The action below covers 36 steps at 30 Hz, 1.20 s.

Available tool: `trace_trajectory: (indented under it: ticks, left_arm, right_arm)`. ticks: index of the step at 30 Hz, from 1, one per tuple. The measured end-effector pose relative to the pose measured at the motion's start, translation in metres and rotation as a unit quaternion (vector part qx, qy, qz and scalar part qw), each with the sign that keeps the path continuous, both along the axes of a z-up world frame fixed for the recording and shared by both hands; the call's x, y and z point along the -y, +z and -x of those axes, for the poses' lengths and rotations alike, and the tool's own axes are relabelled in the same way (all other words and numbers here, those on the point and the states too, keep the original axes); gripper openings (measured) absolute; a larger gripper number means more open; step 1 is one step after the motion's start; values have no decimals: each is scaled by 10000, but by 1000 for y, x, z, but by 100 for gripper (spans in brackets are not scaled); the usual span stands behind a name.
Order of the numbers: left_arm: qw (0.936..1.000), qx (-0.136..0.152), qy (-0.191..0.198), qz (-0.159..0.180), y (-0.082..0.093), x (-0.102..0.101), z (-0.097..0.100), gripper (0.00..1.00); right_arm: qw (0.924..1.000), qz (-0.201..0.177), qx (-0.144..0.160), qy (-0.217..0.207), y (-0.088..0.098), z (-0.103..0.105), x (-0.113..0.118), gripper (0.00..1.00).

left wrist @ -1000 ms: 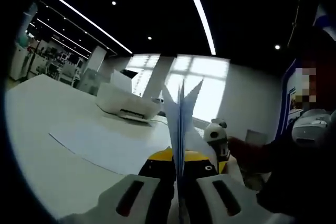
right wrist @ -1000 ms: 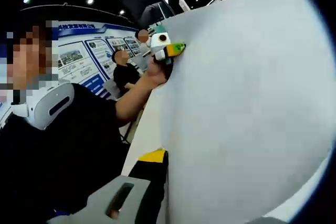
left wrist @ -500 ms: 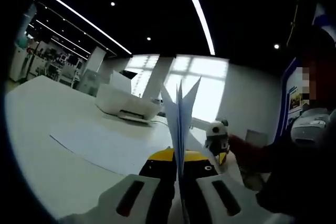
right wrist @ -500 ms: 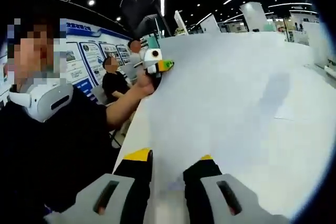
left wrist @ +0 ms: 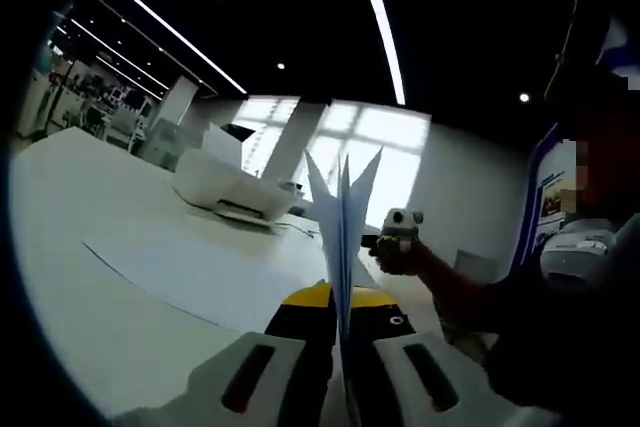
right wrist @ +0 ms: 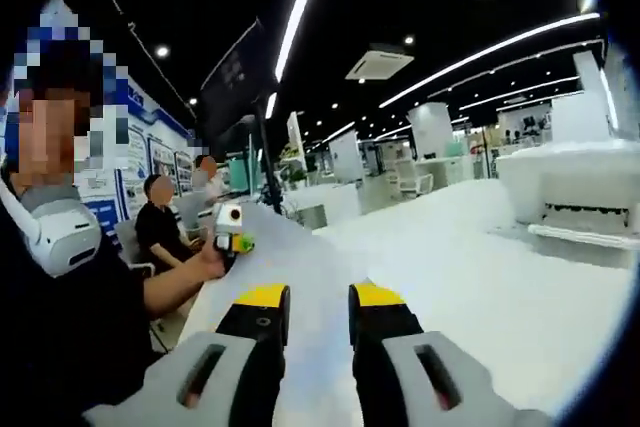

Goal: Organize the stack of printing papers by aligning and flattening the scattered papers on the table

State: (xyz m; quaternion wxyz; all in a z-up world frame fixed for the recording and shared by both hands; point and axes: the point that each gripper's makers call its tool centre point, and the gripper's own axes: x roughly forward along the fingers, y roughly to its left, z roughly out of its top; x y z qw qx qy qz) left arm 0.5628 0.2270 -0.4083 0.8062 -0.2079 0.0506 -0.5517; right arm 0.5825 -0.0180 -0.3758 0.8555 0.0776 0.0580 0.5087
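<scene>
Papers [left wrist: 343, 217] stand edge-up, pinched in the left hand-held gripper [left wrist: 338, 342]. The right hand-held gripper [right wrist: 308, 312] is spread, empty, apart above the worktop [right wrist: 480, 297].

Ahead of you a white printer [left wrist: 232, 192] sits far back on the white table [left wrist: 70, 277]. To your left, a seated person in black [right wrist: 160, 235] faces a blue wall board [right wrist: 135, 152].

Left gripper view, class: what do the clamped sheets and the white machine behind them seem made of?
Sheets: thin matte white paper, seemingly; the edges fan apart above the left hand-held gripper. Machine: likely smooth white moulded plastic, with rounded corners and a faint sheen.
</scene>
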Motion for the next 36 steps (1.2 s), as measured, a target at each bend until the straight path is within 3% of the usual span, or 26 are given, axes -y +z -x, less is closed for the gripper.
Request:
trace_trajectory:
  ticks: [4, 11, 21, 30, 36]
  left_arm:
    - [9999, -86, -91, -54, -1, 5, 4, 6]
    - [9991, -130, -146, -387, -12, 13, 6, 6]
    - [9970, -69, -217, -736, -21, 19, 9, 6]
    - [9927, 24, -180, -1189, -34, 25, 9, 6]
    - [9920, 40, -173, -1253, -36, 24, 8, 6]
  right_arm:
    - [9991, 165, 68, -374, 1, -21, 3, 21]
    - [9892, 1354, 65, -553, -32, -47, -18, 28]
    - [9811, 1819, -234, -608, -57, -74, -39, 31]
    - [9746, 2087, -443, -685, -78, -89, -37, 35]
    - [9705, 2247, -541, -694, -92, -97, -42, 42]
